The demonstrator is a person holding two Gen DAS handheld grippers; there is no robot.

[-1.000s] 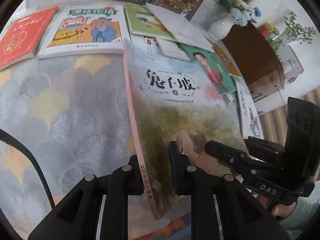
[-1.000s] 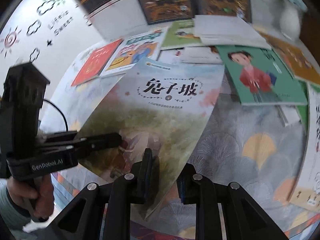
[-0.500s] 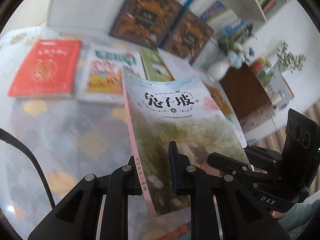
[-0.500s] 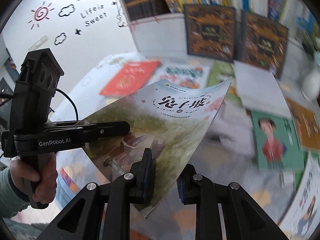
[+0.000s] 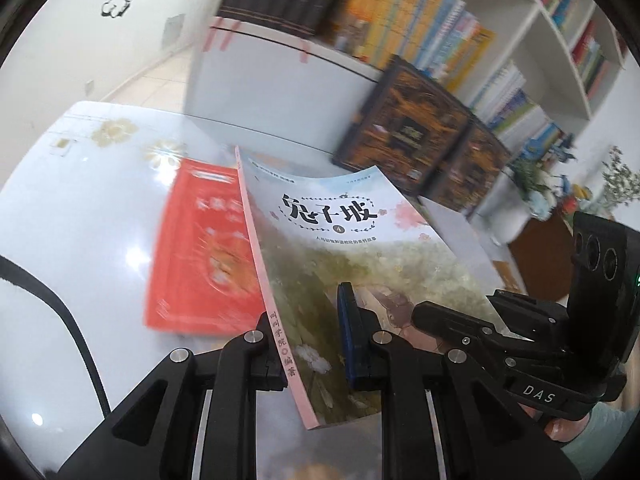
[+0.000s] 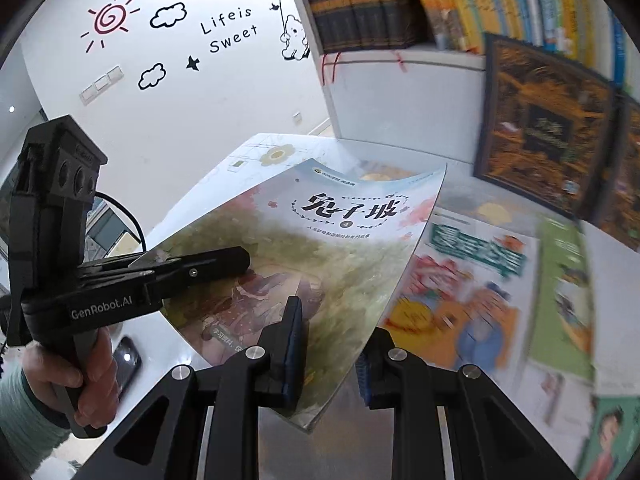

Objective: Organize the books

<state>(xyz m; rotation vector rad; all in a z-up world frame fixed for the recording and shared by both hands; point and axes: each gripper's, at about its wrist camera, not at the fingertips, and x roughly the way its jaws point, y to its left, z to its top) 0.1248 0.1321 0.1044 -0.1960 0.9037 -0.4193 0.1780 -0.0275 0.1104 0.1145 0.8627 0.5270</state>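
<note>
Above the surface w/ the red book below, we hold the pale book aloft, left claw & right claw both clamped on its near edge.

Glossy white table; red book lies flat on it.

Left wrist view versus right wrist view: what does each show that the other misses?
Only the left wrist view shows the red book lying flat on the table and the held book's pink spine. Only the right wrist view shows the cartoon-cover book, the green book and the wall decals. Both show the pale illustrated book clamped by the left gripper and the right gripper, plus the bookshelf.
</note>
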